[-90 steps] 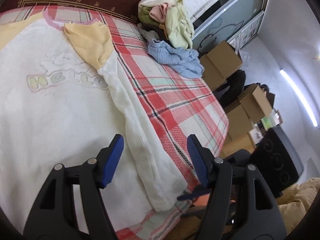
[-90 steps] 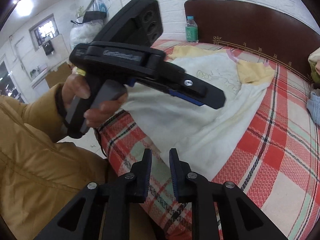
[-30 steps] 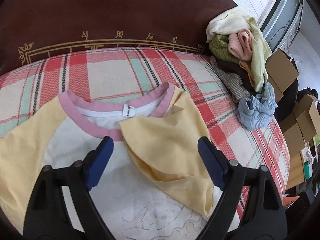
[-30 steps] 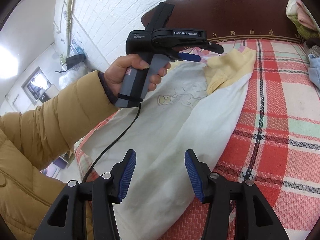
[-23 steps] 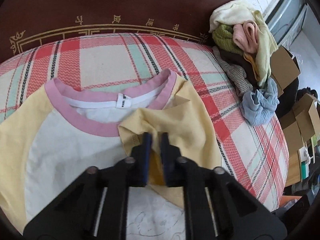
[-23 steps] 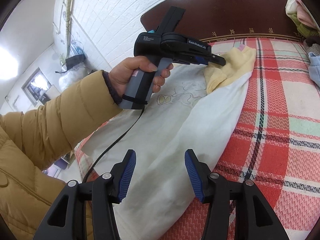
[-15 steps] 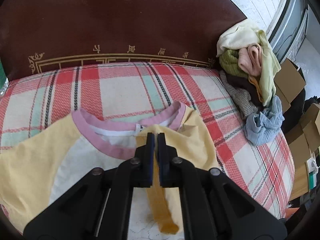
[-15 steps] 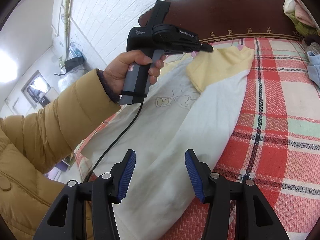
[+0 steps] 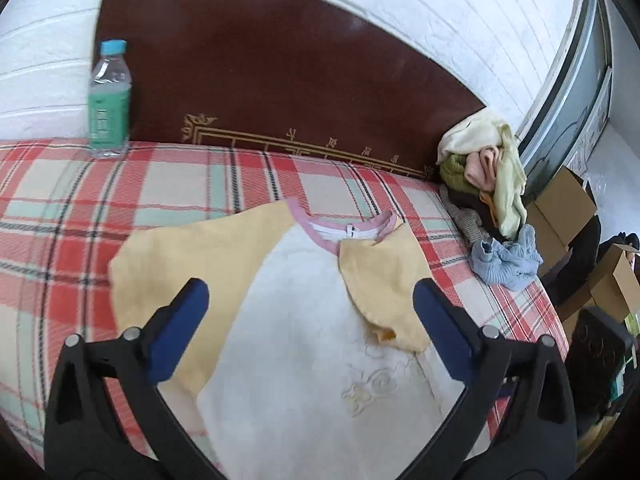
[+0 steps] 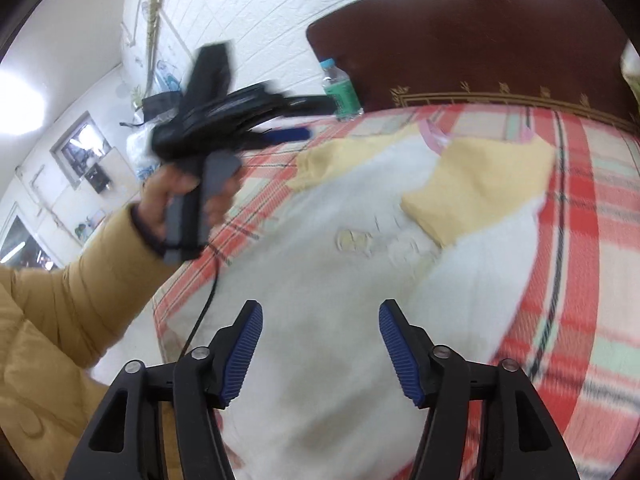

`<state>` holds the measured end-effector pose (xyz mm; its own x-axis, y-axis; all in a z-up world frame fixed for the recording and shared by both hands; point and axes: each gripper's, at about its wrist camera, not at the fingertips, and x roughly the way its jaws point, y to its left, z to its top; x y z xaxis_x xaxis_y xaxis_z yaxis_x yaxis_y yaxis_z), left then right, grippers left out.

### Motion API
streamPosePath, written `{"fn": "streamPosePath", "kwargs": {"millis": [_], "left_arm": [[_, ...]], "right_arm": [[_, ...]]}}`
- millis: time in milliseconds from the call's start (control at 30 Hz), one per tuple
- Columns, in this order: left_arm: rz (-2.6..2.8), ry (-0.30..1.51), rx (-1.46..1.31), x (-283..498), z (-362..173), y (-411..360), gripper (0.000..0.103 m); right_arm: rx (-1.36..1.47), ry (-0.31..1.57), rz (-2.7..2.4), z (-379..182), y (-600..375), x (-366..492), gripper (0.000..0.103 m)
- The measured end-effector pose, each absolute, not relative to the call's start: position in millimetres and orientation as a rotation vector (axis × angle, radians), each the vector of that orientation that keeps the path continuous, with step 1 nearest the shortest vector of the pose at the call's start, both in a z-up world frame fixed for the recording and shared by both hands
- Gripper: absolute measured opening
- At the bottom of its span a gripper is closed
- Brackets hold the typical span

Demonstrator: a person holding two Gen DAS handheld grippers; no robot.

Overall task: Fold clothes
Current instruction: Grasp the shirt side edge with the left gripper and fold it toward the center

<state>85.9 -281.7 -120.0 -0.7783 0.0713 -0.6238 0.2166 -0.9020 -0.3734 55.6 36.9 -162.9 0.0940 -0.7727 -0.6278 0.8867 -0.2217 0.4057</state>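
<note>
Hovering over the plaid bed (image 9: 72, 216), the left gripper (image 9: 306, 332) has its jaws spread wide with nothing in them, same as the right gripper (image 10: 320, 350). The white shirt (image 9: 296, 304) lies flat, collar toward the headboard (image 9: 280, 80). Its unfolded yellow sleeve (image 9: 176, 264) sticks out on the left gripper's side, so that one looks nearer for the next fold.

The left gripper (image 9: 310, 330), fingers (image 9: 178, 330) spread wide, hangs over a shirt (image 9: 304, 320) lying on the bed (image 9: 60, 208).
</note>
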Motion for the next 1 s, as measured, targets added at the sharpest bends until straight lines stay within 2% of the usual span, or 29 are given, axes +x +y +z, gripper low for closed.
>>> {"fn": "streamPosePath", "kwargs": {"millis": [233,433,600,667,733,900,933,967,1000], "left_arm": [[-2.752,0.744,1.161,186.8,-147.1,-283.9,0.102],[-2.765,0.957,1.287,219.4,-188.4,-255.2,0.102],[-2.798,0.939,1.303,223.6,-189.7,-240.0,0.099],[-2.796,0.904,1.336,223.0,-189.6,-234.9,0.088],[-2.794,0.874,1.345,223.3,-189.1,-231.7,0.084],[-2.778,0.866,1.353,222.0,-191.4,-227.0,0.062],[-2.774,0.862,1.351,221.5,-191.8,-226.2,0.053],[-2.769,0.859,1.348,221.0,-192.2,-225.7,0.044],[-2.768,0.868,1.342,220.5,-192.6,-225.8,0.041]], "right_arm": [[0.918,0.340,-1.480,-135.3,-71.6,53.4,0.064],[1.024,0.434,-1.450,-148.0,-172.8,54.2,0.064],[1.123,0.490,-1.468,-173.0,-237.5,60.6,0.065],[1.162,0.510,-1.486,-182.9,-256.9,64.7,0.065],[1.178,0.543,-1.512,-190.6,-271.5,66.9,0.065],[1.142,0.641,-1.575,-204.6,-292.3,75.2,0.072],[1.130,0.658,-1.590,-206.3,-294.1,76.3,0.069],[1.113,0.674,-1.611,-205.9,-293.0,75.5,0.055],[1.096,0.689,-1.632,-205.5,-291.9,74.6,0.044]]}}
